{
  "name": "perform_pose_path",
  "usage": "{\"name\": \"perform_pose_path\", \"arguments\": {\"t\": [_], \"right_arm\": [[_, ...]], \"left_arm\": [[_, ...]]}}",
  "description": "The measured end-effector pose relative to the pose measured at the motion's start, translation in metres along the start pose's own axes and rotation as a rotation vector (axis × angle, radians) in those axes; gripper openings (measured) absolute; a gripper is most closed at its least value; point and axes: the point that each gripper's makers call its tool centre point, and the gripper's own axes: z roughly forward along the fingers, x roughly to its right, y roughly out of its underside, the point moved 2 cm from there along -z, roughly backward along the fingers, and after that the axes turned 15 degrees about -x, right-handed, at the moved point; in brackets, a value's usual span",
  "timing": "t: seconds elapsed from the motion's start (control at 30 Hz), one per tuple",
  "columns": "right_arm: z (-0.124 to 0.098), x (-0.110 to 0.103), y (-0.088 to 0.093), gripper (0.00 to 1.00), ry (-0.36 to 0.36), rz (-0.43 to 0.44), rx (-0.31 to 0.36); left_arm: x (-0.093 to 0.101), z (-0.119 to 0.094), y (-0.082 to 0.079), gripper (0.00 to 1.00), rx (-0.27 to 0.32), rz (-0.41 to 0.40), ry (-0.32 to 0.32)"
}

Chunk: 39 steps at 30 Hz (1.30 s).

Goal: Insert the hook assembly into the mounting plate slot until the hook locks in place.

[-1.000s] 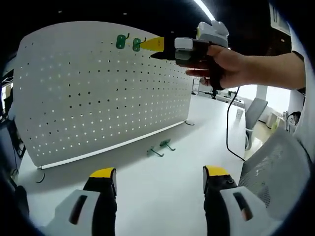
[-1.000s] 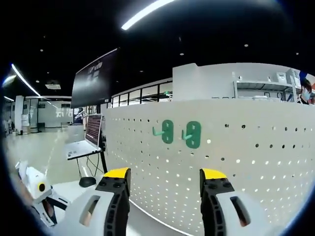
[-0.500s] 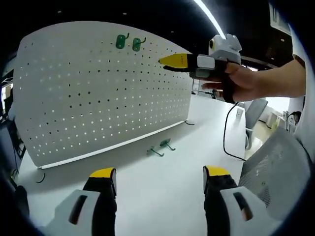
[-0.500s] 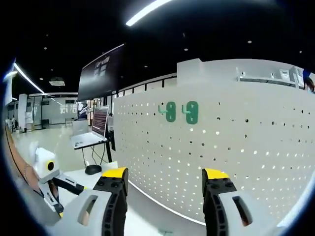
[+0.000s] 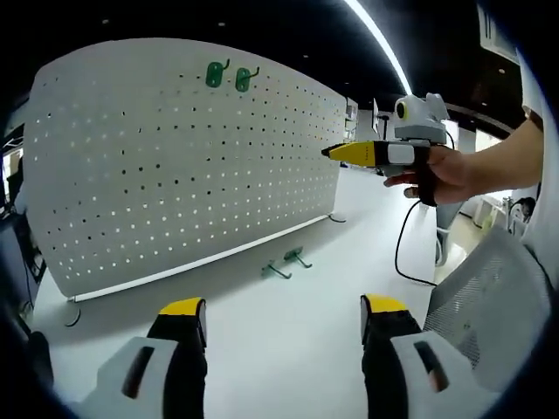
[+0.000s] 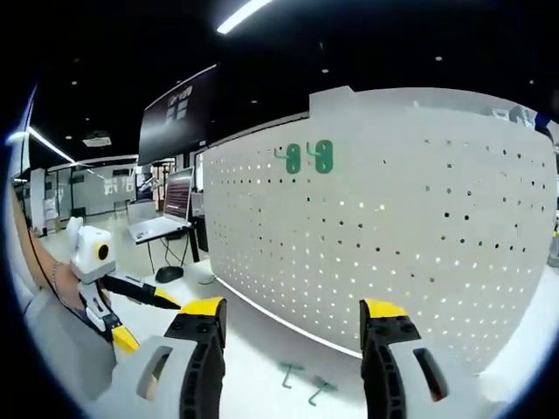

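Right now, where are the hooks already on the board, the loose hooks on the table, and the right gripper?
Mounted hooks [image 5: 229,77]: left gripper view, between the pair.
Loose hooks [image 5: 286,263]: left gripper view, on the pair.
Right gripper [image 5: 330,152]: left gripper view, yellow tip.

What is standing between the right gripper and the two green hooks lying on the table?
Nothing visible is. In the right gripper view, the two green hooks lie on the bare white table in front of the pegboard, and the right gripper hangs open and empty before them.
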Motion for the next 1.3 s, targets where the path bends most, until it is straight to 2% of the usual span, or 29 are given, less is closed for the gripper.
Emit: {"name": "perform_pose_path", "arguments": {"t": [0.23,0.5,0.67,1.2,1.3], "right_arm": [[-0.012,0.005,0.024,0.59,0.021,0.019,-0.040],[-0.022,0.002,0.049,0.60,0.007,0.020,-0.087],[-0.028,0.005,0.064,0.60,0.010,0.050,-0.109],[-0.038,0.008,0.087,0.61,0.025,0.106,-0.154],[-0.040,0.007,0.090,0.62,0.031,0.092,-0.163]], "left_arm": [[0.002,-0.001,-0.004,0.75,0.001,0.005,0.009],[-0.001,-0.003,-0.003,0.75,-0.013,0.012,0.005],[-0.002,-0.005,-0.002,0.75,-0.020,0.013,0.001],[0.000,-0.002,0.000,0.75,-0.033,0.013,0.004],[0.001,-0.002,0.001,0.75,-0.036,0.014,0.003]]}}
